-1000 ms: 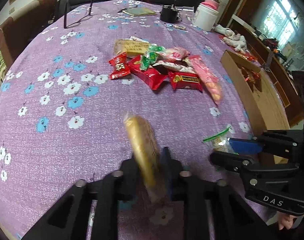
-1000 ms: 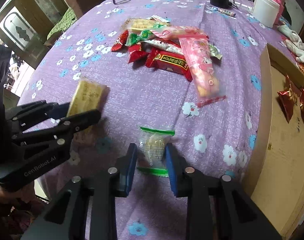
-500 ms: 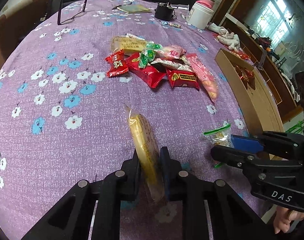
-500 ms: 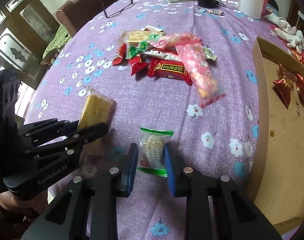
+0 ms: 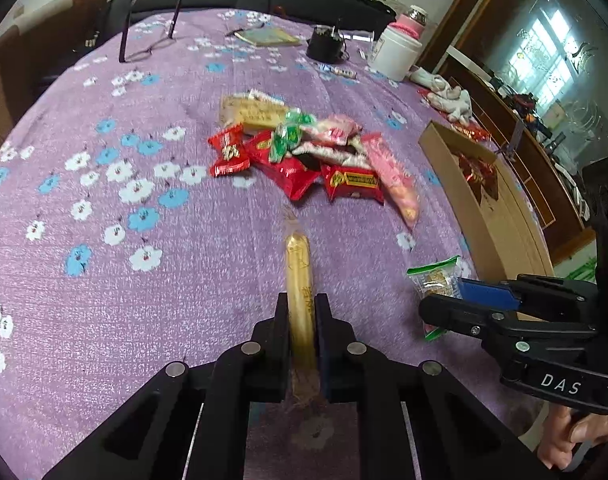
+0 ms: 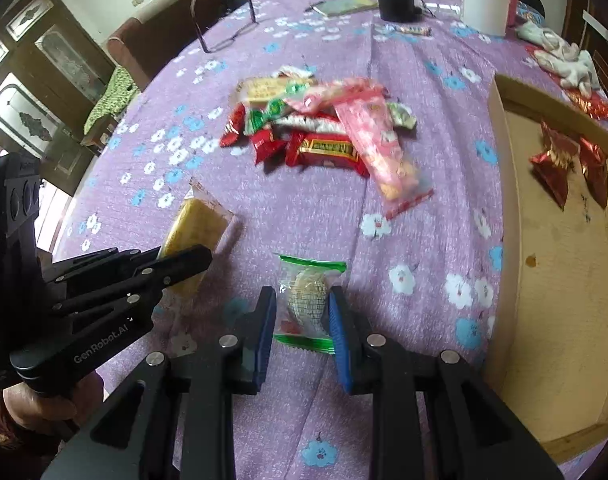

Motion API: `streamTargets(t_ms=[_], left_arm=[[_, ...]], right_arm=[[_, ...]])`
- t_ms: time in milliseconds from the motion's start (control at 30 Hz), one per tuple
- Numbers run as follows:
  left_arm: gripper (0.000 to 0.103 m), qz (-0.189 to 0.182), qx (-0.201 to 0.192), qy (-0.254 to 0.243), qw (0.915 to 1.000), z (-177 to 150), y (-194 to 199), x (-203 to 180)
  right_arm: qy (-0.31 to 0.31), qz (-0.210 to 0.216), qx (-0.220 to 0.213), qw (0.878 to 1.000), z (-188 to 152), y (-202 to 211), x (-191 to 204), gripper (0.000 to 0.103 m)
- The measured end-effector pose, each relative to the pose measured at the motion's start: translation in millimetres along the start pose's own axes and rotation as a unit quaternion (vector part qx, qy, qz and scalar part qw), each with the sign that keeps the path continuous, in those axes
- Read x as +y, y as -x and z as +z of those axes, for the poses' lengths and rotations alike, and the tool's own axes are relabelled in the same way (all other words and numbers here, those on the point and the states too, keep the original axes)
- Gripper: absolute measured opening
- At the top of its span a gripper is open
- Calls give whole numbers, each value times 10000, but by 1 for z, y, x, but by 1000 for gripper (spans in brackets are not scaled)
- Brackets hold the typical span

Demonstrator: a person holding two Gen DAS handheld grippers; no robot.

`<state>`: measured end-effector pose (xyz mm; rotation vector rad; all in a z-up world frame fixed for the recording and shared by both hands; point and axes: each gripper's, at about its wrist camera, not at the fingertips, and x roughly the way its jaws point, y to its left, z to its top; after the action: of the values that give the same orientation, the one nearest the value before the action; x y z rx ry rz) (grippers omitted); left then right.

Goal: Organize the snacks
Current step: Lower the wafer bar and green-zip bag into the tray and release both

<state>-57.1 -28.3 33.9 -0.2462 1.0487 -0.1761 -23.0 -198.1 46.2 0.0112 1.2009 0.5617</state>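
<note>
Crinkly plastic wraps both snacks: left gripper [image 5: 302, 322] pinches a flat yellow cake [image 5: 300, 280] edge-on above the cloth [image 5: 104, 320], right gripper [image 6: 302, 312] clasps a green-sealed clear pouch [image 6: 308, 298].

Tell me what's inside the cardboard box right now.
In the cardboard box, two red foil snack packets lie near its far end; the rest of the visible floor is bare. Its near corner runs out of frame, and the left wrist view hides most of the floor behind the wall.

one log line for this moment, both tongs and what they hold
left tongs: shut on yellow cake packet | right tongs: shut on green-edged cracker packet | snack pile: on table | cardboard box: two red packets inside
</note>
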Motion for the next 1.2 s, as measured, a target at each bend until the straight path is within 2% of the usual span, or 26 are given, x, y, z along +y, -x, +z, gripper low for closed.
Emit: streamTargets(t_ms=[133,300,667,1000,1200], left_arm=[[9,-12,-78,220,9997,2,6,-12],[9,12,-90,175,9998,4,2,-46],[9,-243,-229,-311,9990,27,3,-132],[8,-723,229,-907,9930,38,-41,-213],[8,-750,402,-1193,9892,35,-69,-243]], right_arm=[[93,104,-112,9998,1,15,-14,26],[-105,218,-268,9993,-5,37,-52,26],[-914,215,-644,9935,-22,74,-139,26],[-1566,-82,-553,9861,-40,83,-201,26],[-1754,-256,-428,9832,-48,81,-222,26]])
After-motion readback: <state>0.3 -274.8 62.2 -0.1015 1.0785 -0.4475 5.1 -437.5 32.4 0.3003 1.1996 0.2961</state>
